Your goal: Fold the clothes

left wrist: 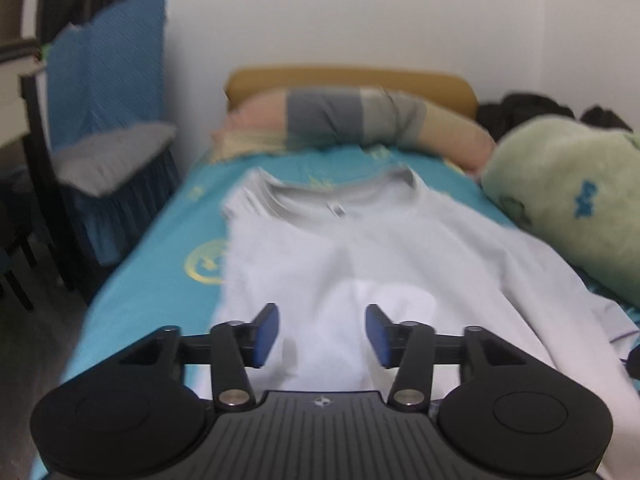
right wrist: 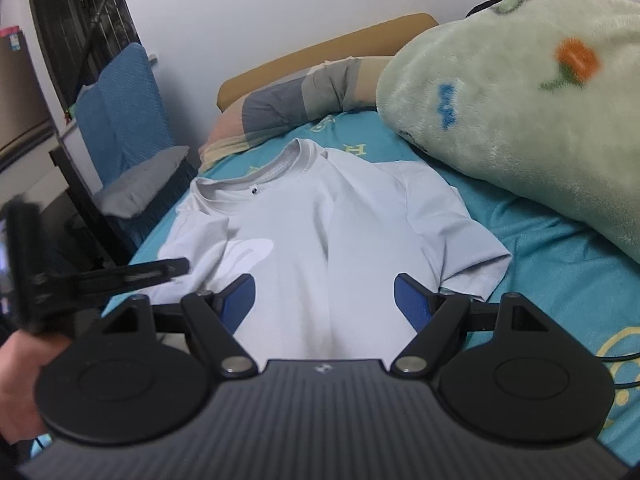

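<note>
Pale grey cotton fills my left wrist view: the T-shirt (left wrist: 360,248) lies flat on the teal bed sheet (left wrist: 160,272), its long axis running straight ahead of me, collar (left wrist: 340,196) toward the headboard end and hem nearest the tool. My left gripper (left wrist: 322,334) hovers over the lower body of the shirt with its blue pads spread apart and nothing between them. The shirt's left side already looks folded inward, its edge running straight and set in from the bed's left edge.

From the right wrist view, the right gripper (right wrist: 324,304) is likewise spread wide and empty above the hem end. The right sleeve (right wrist: 460,248) lies spread out toward the green blanket (right wrist: 520,128), just beyond the right pad. I judge the right hand nearer that unfolded sleeve, so the next fold is its job.
</note>
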The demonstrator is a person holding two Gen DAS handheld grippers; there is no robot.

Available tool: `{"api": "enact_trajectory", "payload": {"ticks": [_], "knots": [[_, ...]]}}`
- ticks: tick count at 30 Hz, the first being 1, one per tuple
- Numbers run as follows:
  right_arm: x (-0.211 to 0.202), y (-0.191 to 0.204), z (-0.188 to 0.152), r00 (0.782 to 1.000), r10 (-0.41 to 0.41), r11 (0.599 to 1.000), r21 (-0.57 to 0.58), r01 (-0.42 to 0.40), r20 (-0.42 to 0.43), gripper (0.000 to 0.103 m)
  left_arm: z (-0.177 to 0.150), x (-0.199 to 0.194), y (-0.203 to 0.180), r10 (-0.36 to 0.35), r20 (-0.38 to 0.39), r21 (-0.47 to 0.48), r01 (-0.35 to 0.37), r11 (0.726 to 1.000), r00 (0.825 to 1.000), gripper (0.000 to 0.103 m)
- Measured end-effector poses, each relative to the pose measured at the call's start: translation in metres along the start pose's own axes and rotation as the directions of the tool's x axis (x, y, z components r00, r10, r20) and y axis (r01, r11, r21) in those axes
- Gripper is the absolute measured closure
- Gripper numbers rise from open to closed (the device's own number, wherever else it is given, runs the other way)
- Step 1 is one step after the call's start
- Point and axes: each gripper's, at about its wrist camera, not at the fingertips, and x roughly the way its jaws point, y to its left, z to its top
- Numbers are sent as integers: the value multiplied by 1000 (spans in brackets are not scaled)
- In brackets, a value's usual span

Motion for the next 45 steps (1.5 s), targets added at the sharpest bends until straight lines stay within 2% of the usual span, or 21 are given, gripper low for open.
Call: {"api": "enact_trajectory", "payload": {"ticks": [3,6,10,13,15,16,22,24,26,28,30,31,32,34,35,36,38,40,41,42,45], "knots": [[3,0,-2,1000,9,1000,4,-9,-13,25,0,17,19,45,-44,-62,-48,997,998,46],[7,-2,-3,1000,12,1000,9,-11,-29,25,-1,32,33,3,-59,-112,-10,994,998,49],[8,-5,-3,1000,9,1000,19,-9,-29,25,6,48,30,0,-25,-91,-3,996,1000,56],[12,-4,-4,1000,2,1000,15,-2,-28,25,10,63,21,-13,-36,-65,11,998,999,71],[14,-4,-5,999,5,1000,11,-5,-35,25,12,76,13,16,-83,-19,-17,1000,996,96],[15,-4,-6,999,7,1000,9,-7,-39,25,12,78,12,23,-93,-8,-24,1000,995,98],[16,-3,-8,999,23,1000,-8,-23,-44,25,31,57,36,40,-53,-21,-41,999,998,101],[14,-1,-8,999,30,999,-18,-31,-39,25,51,43,58,83,-31,-35,-84,996,996,101],[12,2,-8,999,38,999,-29,-39,-34,25,76,31,84,216,-9,-13,-217,976,976,101],[12,3,-9,999,39,998,-43,-40,-31,25,98,23,117,398,14,-9,-398,917,917,101],[13,3,-9,999,37,998,-49,-39,-32,25,111,16,153,524,15,-63,-523,850,851,100],[14,4,-9,999,37,998,-51,-38,-33,25,111,13,171,557,-17,-94,-556,826,831,100],[15,3,-9,999,35,998,-52,-36,-34,25,108,10,186,558,-57,-121,-560,819,828,98],[17,2,-9,999,33,998,-49,-35,-37,25,92,-1,204,510,-106,-185,-520,834,854,92],[18,2,-9,999,34,998,-44,-36,-39,25,82,-9,209,476,-124,-218,-492,843,871,78],[19,1,-9,999,36,999,-40,-37,-41,25,71,-16,213,441,-141,-251,-463,850,886,59],[20,1,-9,998,36,998,-43,-38,-43,25,45,-32,217,359,-183,-333,-401,853,915,55],[20,2,-9,998,41,998,-42,-43,-47,25,18,-46,219,246,-229,-438,-326,838,942,48],[19,2,-9,998,45,998,-40,-47,-49,25,5,-53,222,189,-252,-500,-294,815,949,40],[17,3,-9,997,49,998,-38,-51,-51,25,-9,-58,225,134,-268,-569,-269,777,954,38],[12,4,-10,997,59,998,-32,-61,-56,25,-46,-59,232,11,-294,-737,-235,634,956,41]]}}
